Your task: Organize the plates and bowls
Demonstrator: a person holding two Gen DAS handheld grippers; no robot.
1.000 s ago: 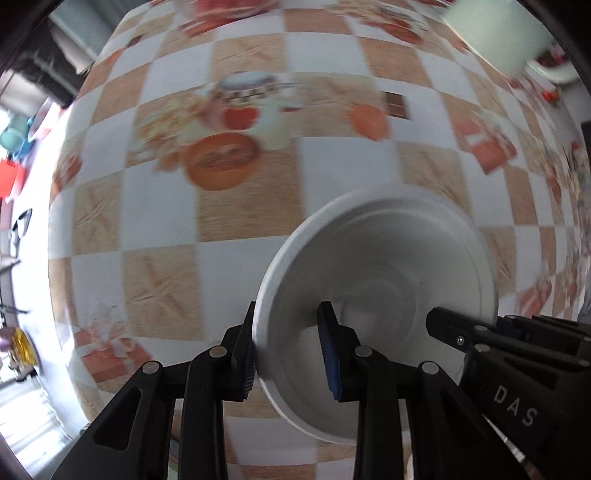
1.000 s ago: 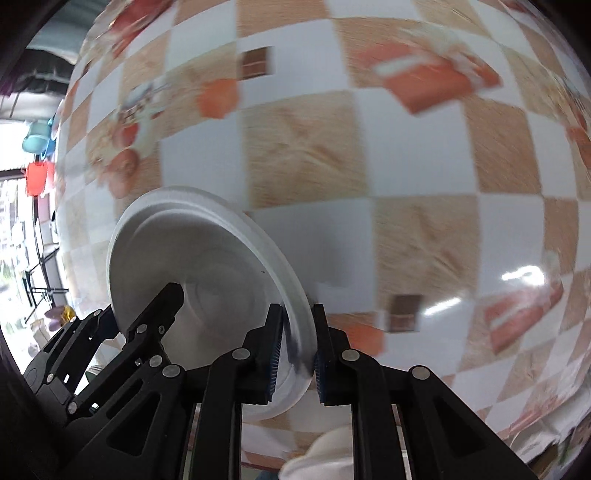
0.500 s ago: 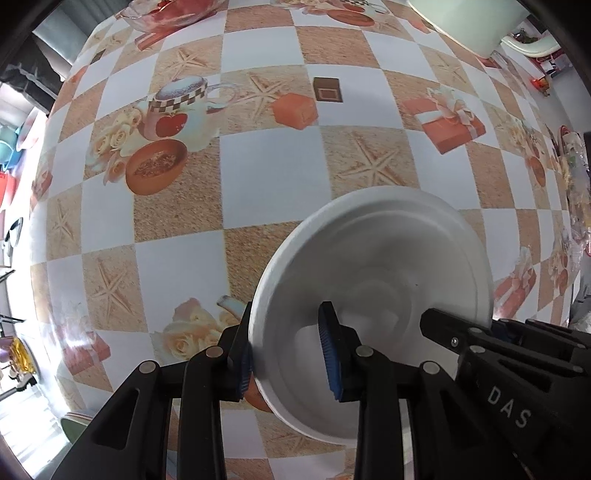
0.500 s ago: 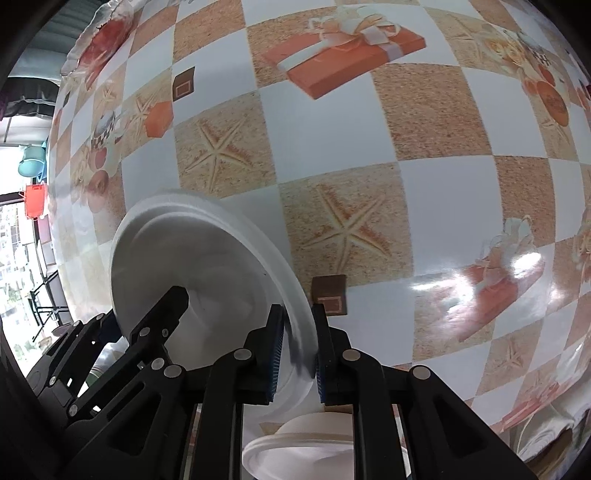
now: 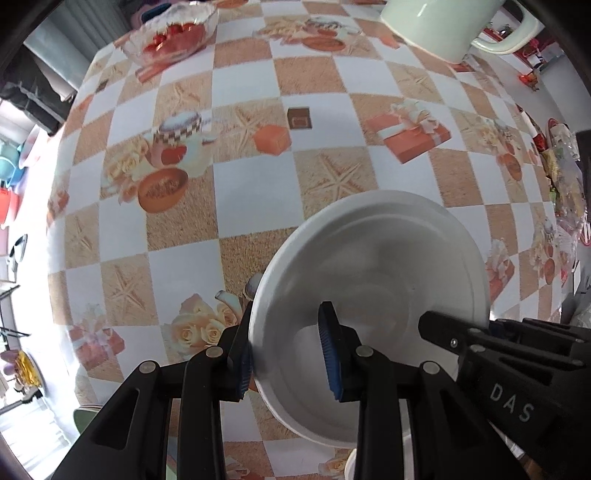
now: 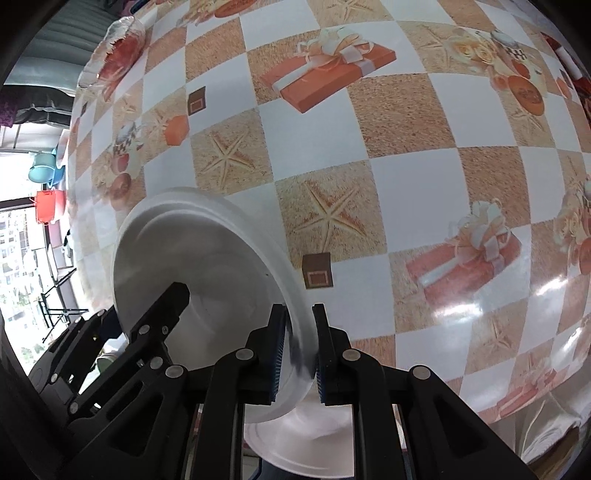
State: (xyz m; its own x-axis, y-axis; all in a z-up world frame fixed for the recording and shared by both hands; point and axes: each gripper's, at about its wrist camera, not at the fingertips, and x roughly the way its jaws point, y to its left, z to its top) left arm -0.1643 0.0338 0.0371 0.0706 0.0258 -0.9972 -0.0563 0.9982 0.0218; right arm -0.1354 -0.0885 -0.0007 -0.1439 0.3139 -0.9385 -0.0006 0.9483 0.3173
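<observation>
White round shallow bowl (image 5: 373, 258) held in air above checkered orange-and-white tablecloth (image 5: 243, 192), both grippers clamped on its rim. Left gripper (image 5: 288, 354) grasps left edge, one pad inside, one outside. Right gripper (image 6: 298, 354) clenched on opposite edge. Second white dish (image 6: 306, 439) partly visible below, near table edge. Far side of table: glass bowl of red fruit (image 5: 171, 35), pale green mug (image 5: 443, 26).

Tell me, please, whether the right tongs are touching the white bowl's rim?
Touching. The right wrist view shows the right tongs closed on the white bowl, one blue pad on each side of its rim with no gap.
</observation>
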